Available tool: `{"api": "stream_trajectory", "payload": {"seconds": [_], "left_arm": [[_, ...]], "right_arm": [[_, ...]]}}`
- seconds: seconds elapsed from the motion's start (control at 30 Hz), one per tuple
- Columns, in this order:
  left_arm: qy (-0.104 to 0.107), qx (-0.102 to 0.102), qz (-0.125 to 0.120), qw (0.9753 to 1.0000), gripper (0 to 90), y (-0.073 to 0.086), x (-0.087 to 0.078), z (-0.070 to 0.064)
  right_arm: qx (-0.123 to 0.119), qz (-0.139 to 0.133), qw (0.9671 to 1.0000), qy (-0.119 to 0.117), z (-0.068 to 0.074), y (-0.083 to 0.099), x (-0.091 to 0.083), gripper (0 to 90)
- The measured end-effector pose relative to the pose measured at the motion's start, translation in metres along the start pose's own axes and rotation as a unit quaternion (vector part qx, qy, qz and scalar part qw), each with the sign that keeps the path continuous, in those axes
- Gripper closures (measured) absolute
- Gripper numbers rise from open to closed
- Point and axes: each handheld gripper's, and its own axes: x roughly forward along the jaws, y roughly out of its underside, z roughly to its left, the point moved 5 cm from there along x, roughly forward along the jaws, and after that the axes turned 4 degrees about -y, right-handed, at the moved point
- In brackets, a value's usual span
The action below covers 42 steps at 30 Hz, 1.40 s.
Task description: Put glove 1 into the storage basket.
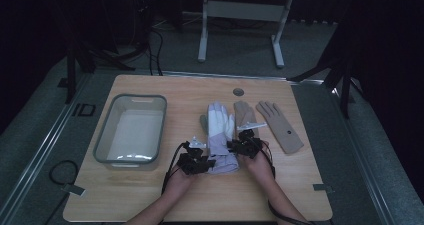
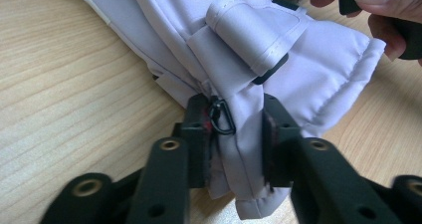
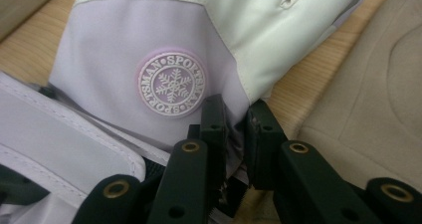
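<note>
In the high view, a wooden surface (image 1: 150,195) carries a white and lavender ski glove (image 1: 220,135) lying flat near its middle, fingers pointing away from the person. Two tan gloves lie to its right: one (image 1: 244,115) just beside it and another (image 1: 280,126) farther right, palm up with a small dark dot. A clear plastic bin (image 1: 131,130) stands to the left, well apart from the gloves. The person's forearms come in from the bottom edge. The left claw (image 1: 200,157) sits at the near left corner of the ski glove's cuff, and the right claw (image 1: 245,144) sits at the cuff's right edge, between the ski glove and the nearest tan glove.

In the left gripper view, the left claw (image 2: 234,134) is pinching the gathered lavender cuff (image 2: 298,59) of the ski glove, with fabric bunched between the two black jaws. A small black metal clip (image 2: 221,117) on the cuff rests against the left jaw. A folded strap with a black tab lies across the cuff above. The person's other hand (image 2: 383,10) shows at the top right.

In the right gripper view, the right claw (image 3: 236,129) is pinching the lavender edge of the ski glove just below a round embroidered snowflake badge (image 3: 171,83). The tan glove (image 3: 368,109) lies on the wood at the right.
</note>
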Motion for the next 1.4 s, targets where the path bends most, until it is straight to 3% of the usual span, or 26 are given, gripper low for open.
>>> {"api": "stream_trajectory", "payload": {"seconds": [0.17,0.33,0.47,0.9,1.17,1.4], "left_arm": [[0.021,-0.008,0.004,0.9997,76.2,-0.003,-0.003,0.004],[0.014,0.009,0.008,0.9998,77.3,-0.009,-0.009,0.003],[0.018,0.009,0.005,0.9998,77.6,-0.013,-0.013,0.005],[0.017,0.04,-0.008,0.999,77.4,-0.038,-0.054,0.011],[0.011,0.047,-0.012,0.9988,77.4,-0.044,-0.075,0.019],[0.003,0.053,-0.016,0.9985,77.4,-0.049,-0.101,0.033]], "right_arm": [[0.0,-0.008,0.9999,0.01,0.002,-0.001,-0.003,81.7],[0.002,-0.015,0.9999,0.006,0.004,-0.004,-0.008,82.3],[0.002,-0.024,0.9997,0.004,0.007,-0.011,-0.013,82.3],[-0.008,-0.057,0.9983,-0.003,0.028,-0.047,-0.037,82.2],[-0.014,-0.069,0.9975,-0.009,0.04,-0.062,-0.039,82.3],[-0.026,-0.075,0.9968,-0.014,0.061,-0.083,-0.039,82.2]]}}
